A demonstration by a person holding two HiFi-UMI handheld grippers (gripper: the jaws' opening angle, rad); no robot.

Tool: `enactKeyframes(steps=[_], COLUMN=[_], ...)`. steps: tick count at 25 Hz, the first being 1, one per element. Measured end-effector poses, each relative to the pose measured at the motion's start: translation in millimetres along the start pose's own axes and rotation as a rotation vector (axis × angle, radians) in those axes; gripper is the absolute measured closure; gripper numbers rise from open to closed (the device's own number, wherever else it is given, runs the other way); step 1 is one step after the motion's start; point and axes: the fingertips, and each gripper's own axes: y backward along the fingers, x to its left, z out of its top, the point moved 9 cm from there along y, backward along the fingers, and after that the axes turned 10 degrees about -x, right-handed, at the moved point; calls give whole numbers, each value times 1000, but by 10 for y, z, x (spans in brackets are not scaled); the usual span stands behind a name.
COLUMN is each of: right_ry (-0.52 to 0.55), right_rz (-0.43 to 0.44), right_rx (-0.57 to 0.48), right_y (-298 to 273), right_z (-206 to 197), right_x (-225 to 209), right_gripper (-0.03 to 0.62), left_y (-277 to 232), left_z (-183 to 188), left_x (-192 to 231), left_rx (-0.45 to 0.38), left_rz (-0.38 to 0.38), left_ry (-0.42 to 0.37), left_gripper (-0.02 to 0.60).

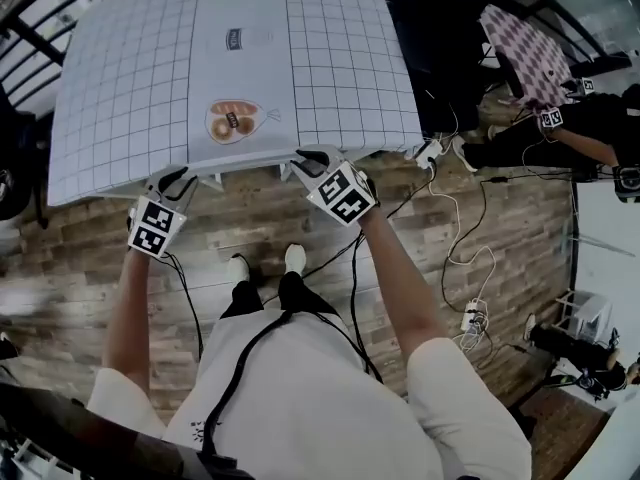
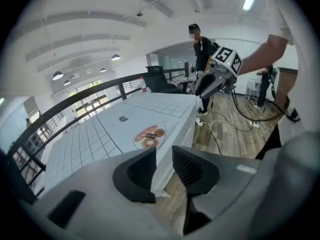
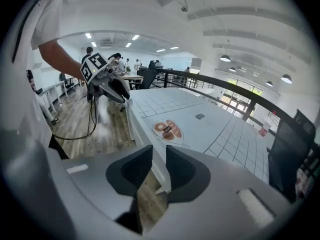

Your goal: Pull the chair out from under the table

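Two tools at my near edge of the cloth-covered worktop [image 1: 130, 98], left tool [image 1: 186, 178] jaws slightly spread, right tool [image 1: 305, 162] jaws slightly spread, cloth edge showing through each gap, nothing pinched, chair hidden from every view.

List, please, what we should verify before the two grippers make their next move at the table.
1. Sight of the chair: not ok; no view shows one, and the white grid-printed tablecloth hangs over the near edge.
2. Left gripper ready: ok; jaws apart, gripping nothing.
3. Right gripper ready: ok; jaws apart, gripping nothing.
4. Grippers at the tablecloth's near edge: ok; both hover beside it.
5. Floor free behind: not ok; black cables trail over the wooden plank floor by the person's white shoes.
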Motion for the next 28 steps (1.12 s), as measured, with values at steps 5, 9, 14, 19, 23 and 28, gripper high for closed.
enactKeyframes(steps=[5,9,14,19,23,28], right_ry=[101,205,319,426,469,516], right_rz=[69,125,183,220,229,303], right_rx=[55,138,246,324,337,411], right_y=[-252,-425,-558,-702,-715,-908], right_z=[-9,-72,-218,-234,-199,-213], right_x=[-131,-150,-58,-115,-118,-23], right_gripper=[407,373,313,339,313,309], left_y=[-327,-536,-748,-861,-986,-1168], left_z=[-38,-55,-175,-180,-144,-232], left_x=[53,48,-68,-22,-13,-63], left_rx=[138,221,360,480,513,596], left_rz=[-63,-123,-197,-222,-253,-348], left_ry=[-192,-287,-409,-559,-571,-619], left_gripper=[408,372,318,319,283,283])
